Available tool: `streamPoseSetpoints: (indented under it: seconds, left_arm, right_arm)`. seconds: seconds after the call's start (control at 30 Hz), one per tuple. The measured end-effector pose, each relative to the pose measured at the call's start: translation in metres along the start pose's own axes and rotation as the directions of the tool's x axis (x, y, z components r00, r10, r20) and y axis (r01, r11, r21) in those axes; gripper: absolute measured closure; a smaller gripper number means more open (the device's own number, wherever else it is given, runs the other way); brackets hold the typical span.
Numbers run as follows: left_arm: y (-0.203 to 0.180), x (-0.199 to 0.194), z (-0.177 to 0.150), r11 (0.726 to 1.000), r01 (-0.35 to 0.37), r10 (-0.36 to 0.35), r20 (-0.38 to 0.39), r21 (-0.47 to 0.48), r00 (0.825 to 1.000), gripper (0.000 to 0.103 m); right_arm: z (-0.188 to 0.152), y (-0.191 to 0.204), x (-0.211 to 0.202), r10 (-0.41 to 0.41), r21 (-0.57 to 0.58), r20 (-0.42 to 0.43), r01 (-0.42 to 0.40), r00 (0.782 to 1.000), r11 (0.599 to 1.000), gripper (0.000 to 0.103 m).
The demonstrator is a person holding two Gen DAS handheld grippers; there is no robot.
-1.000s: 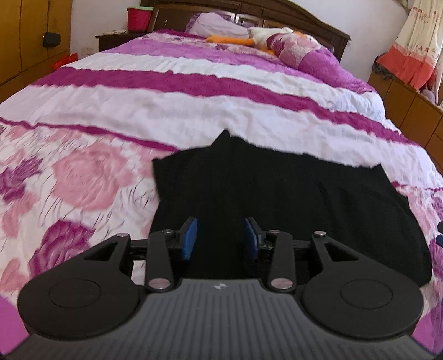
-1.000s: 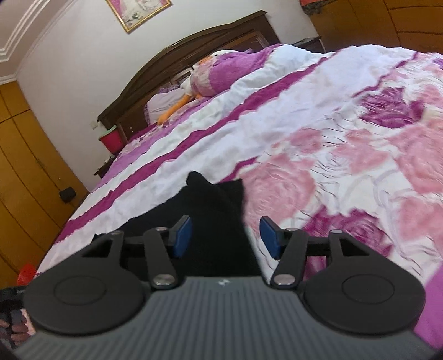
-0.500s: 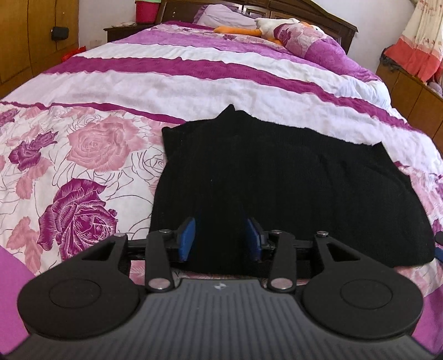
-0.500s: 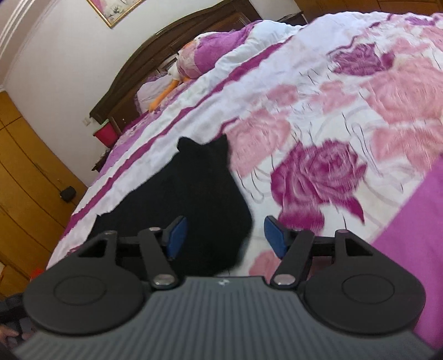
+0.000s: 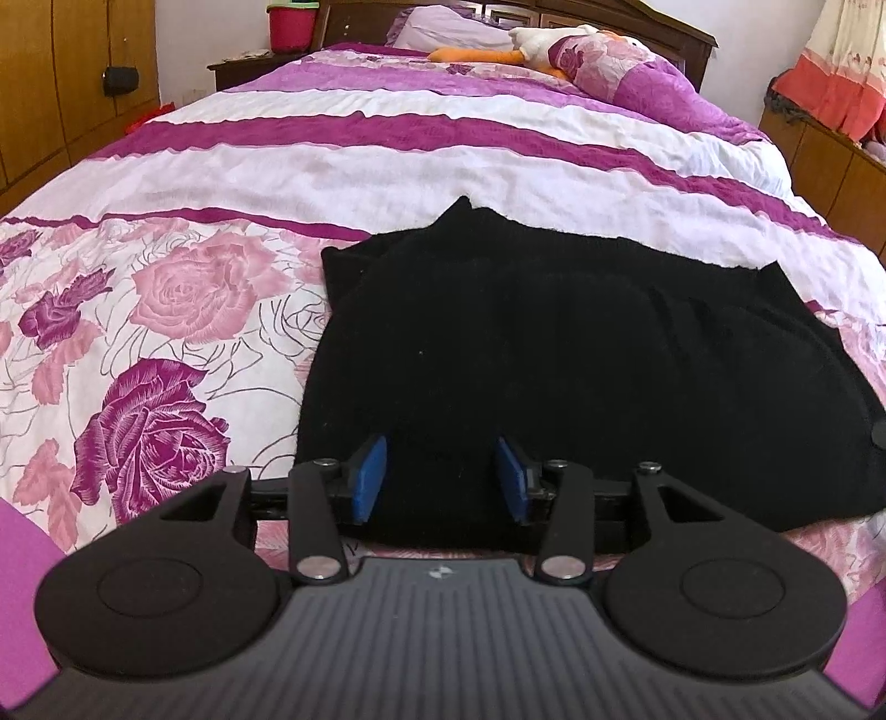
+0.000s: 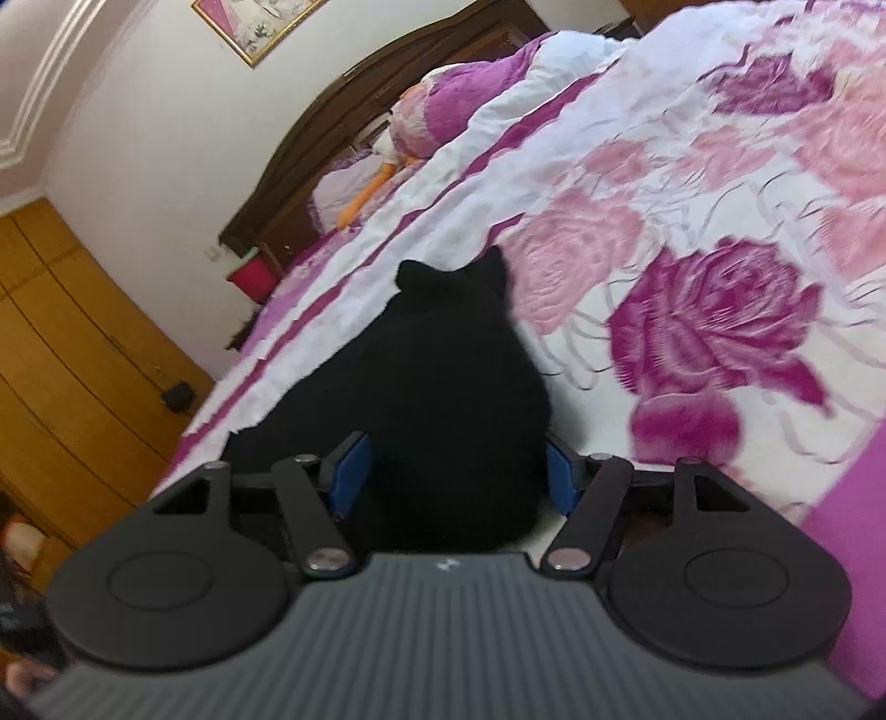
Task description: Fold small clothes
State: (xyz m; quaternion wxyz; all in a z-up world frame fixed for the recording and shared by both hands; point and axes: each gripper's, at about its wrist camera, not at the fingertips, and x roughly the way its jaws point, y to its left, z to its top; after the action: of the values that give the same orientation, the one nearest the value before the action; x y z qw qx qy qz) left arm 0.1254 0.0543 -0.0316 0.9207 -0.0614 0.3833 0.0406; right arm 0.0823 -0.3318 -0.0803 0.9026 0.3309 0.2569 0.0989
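Note:
A black knit garment [image 5: 554,360] lies flat on the flowered bedspread [image 5: 166,332], its near hem toward me. My left gripper [image 5: 440,459] hovers low over the hem near the garment's left side. Its jaws are opening, the blue pads [image 5: 368,476] stand apart, and black cloth shows between them without being pinched. In the right wrist view the same garment [image 6: 443,360] runs away from me. My right gripper [image 6: 454,471] sits low at its near right corner with the pads [image 6: 559,482] spread wide on either side of the cloth, not pressing it.
The bed reaches back to a dark wooden headboard [image 5: 664,27] with a pillow and a stuffed duck [image 5: 520,47]. A red bucket [image 5: 290,25] stands on a nightstand. Wooden wardrobes [image 5: 55,83] line the left, a low cabinet [image 5: 819,149] the right.
Both grippers have sunk toward the garment's near edge and their jaws have widened. The right gripper has rolled and now straddles the corner of the cloth.

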Motion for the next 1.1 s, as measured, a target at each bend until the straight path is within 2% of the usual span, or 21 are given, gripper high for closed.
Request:
streamPoseSetpoints:
  seconds: [0.17,0.4,0.67,0.93,1.1]
  left_arm:
    - [-0.001,0.001,0.0,1.0,-0.003,0.003,-0.003,0.008,1.0,0.05]
    - [-0.002,0.002,0.0,1.0,-0.002,0.002,-0.004,0.014,1.0,0.049]
    - [0.0,0.003,-0.002,1.0,0.013,-0.013,-0.001,0.012,1.0,0.047]
    - [-0.005,0.002,-0.005,1.0,-0.008,0.007,0.012,0.03,1.0,0.045]
    - [-0.008,0.002,-0.006,1.0,-0.02,0.019,0.014,0.021,1.0,0.045]
  right_arm:
    - [0.0,-0.003,0.018,0.041,0.054,0.023,-0.042,0.999,0.998,0.036]
    - [0.004,0.001,0.028,0.021,0.105,0.033,-0.024,0.999,0.994,0.036]
    - [0.003,0.001,0.033,0.037,0.133,0.06,-0.044,0.998,0.99,0.036]
    - [-0.007,0.0,0.035,0.046,0.077,0.092,-0.053,0.995,0.996,0.037]
    - [-0.013,-0.008,0.036,0.093,0.066,0.125,-0.102,0.988,0.993,0.039]
